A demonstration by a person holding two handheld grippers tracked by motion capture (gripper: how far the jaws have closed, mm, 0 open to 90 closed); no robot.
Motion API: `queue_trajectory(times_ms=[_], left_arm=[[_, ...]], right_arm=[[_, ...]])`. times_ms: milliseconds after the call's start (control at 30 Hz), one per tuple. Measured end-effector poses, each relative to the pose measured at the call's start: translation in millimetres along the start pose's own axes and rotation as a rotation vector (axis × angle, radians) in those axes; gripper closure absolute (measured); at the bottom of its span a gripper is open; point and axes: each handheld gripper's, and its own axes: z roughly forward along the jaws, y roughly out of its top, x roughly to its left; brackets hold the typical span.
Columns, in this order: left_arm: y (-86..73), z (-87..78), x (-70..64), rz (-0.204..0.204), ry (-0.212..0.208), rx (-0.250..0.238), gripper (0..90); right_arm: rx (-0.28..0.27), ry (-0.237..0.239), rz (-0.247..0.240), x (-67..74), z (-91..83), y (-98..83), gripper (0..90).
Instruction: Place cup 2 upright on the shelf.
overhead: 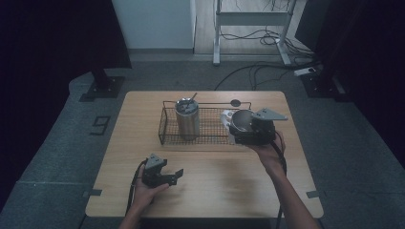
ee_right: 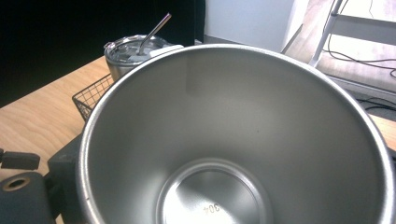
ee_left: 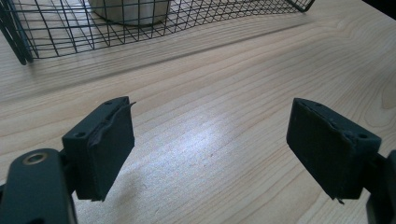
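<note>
High view: the right gripper (overhead: 248,130) holds a steel cup (overhead: 242,120) at the right end of a wire basket (overhead: 165,128), which sits on a wooden table (overhead: 215,176). The cup appears lifted just above the basket's right edge, beside something white (overhead: 225,116) I cannot make out. In the right gripper view the cup (ee_right: 233,135) sits close to the camera, open mouth up and empty inside; the jaws are hidden by it, but they look closed on its wall, judging from how it is carried. A lidded tumbler (overhead: 187,118) with a straw (overhead: 193,97) already stands upright in the left part of the basket.

The left gripper (overhead: 174,175) rests low over the bare table near the front edge, jaws wide apart and empty, well apart from the basket.

As I read it, one vessel is placed and the cup is about to be set into the basket. Lowering and letting go remain.
</note>
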Motion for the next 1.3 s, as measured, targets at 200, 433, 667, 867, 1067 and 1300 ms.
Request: queue_trajectory(times_ms=[200,433,667,867,1067,1300], left_arm=[[-0.1,0.2,-0.1,0.001,0.0,0.0,15.4],[0.0,0.0,0.1,0.001,0.001,0.0,15.4],[0.0,-0.3,0.2,0.003,0.001,0.0,15.4],[-0.1,-0.5,0.2,0.004,0.001,0.0,15.4],[-0.1,-0.7,0.6,0.003,0.002,-0.001,15.5],[-0.1,-0.8,0.6,0.002,0.002,-0.002,15.5]], right_arm=[[-0.006,-0.004,0.003,-4.9,1.0,6.9,6.7],[0.003,-0.011,0.011,-9.9,7.7,10.4,6.7],[0.004,-0.018,0.016,-13.6,14.6,14.2,6.7],[0.02,-0.026,0.009,-15.6,21.5,18.3,6.7],[0.022,-0.032,0.012,-18.7,26.3,22.5,6.7],[0.028,-0.038,0.01,-22.2,32.5,26.2,6.7]])
